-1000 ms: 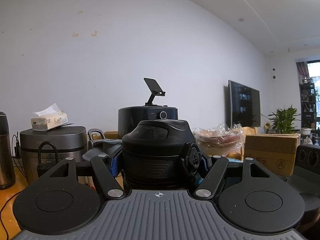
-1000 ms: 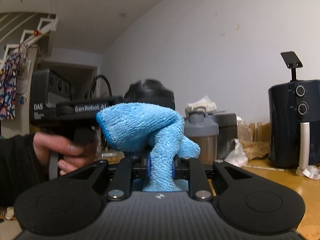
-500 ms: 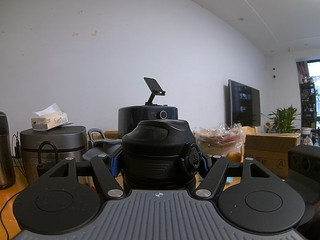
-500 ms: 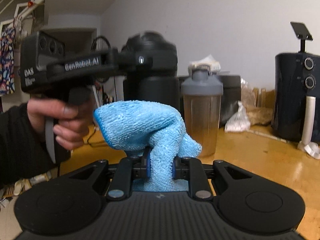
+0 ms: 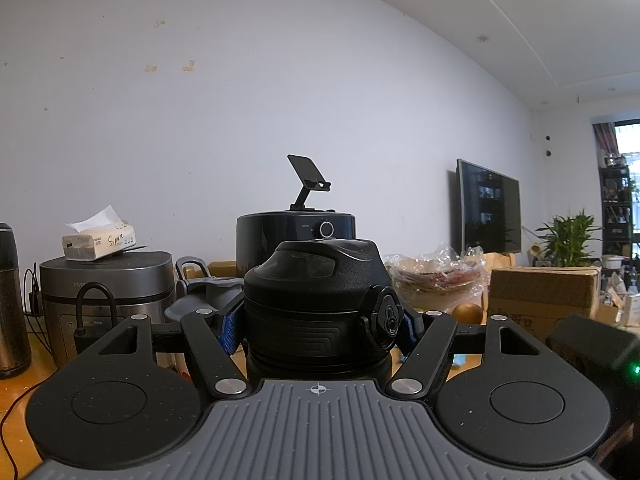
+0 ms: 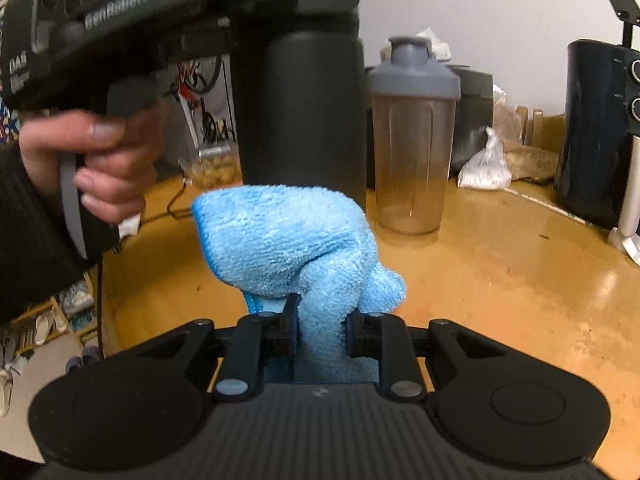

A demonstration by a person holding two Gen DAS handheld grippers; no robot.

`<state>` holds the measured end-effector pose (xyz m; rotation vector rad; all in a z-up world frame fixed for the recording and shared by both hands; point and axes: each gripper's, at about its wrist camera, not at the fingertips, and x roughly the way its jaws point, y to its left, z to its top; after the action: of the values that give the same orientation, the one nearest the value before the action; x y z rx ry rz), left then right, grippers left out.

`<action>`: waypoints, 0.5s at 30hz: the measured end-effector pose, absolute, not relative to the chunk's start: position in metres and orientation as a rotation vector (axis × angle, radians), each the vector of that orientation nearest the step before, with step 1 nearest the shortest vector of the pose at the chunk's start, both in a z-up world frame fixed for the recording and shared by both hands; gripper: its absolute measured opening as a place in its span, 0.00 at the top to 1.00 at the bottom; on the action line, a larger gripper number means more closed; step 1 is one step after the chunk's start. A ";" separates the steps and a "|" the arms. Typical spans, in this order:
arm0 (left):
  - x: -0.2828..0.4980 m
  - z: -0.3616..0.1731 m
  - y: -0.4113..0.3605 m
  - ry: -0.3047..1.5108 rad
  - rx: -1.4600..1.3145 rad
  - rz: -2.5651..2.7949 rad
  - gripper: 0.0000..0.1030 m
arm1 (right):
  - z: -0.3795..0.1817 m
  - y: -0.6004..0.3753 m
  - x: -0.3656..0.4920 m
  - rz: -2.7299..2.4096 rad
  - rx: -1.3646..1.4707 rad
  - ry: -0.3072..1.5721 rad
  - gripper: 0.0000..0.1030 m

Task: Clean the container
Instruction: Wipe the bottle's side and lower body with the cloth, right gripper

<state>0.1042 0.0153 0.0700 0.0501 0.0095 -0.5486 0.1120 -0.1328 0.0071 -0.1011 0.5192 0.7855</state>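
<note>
Two grippers in use: our left gripper (image 5: pixel 318 322), held level, clamps the black bottle (image 5: pixel 316 300) by its lid. Our right gripper (image 6: pixel 320 326), tilted down below the bottle, pinches a blue cloth (image 6: pixel 288 240) w/ narrow jaws. Left hand (image 6: pixel 96 160) grips handle; body reads "GenRobot.AI", "DAS".

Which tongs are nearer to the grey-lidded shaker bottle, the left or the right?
Left. The left tongs grip the black bottle, which stands right beside the shaker bottle. The right tongs, clamping the blue cloth, are apart from it, nearer the camera.
</note>
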 end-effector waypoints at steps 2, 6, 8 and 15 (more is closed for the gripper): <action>0.104 0.070 0.015 0.009 0.050 -0.549 0.34 | 0.004 -0.131 0.113 0.785 -0.110 0.536 0.84; 0.104 0.069 0.015 0.009 0.050 -0.549 0.34 | -0.002 -0.126 0.115 0.781 -0.135 0.567 0.84; 0.104 0.069 0.015 0.009 0.050 -0.549 0.34 | -0.003 -0.125 0.115 0.779 -0.141 0.575 0.84; 0.105 0.069 0.016 0.008 0.049 -0.550 0.34 | -0.004 -0.122 0.112 0.773 -0.151 0.573 0.84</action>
<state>0.1049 0.0159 0.0686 0.0492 0.0077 -0.5498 0.1123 -0.1222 -0.0036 -0.1512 0.5733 0.7734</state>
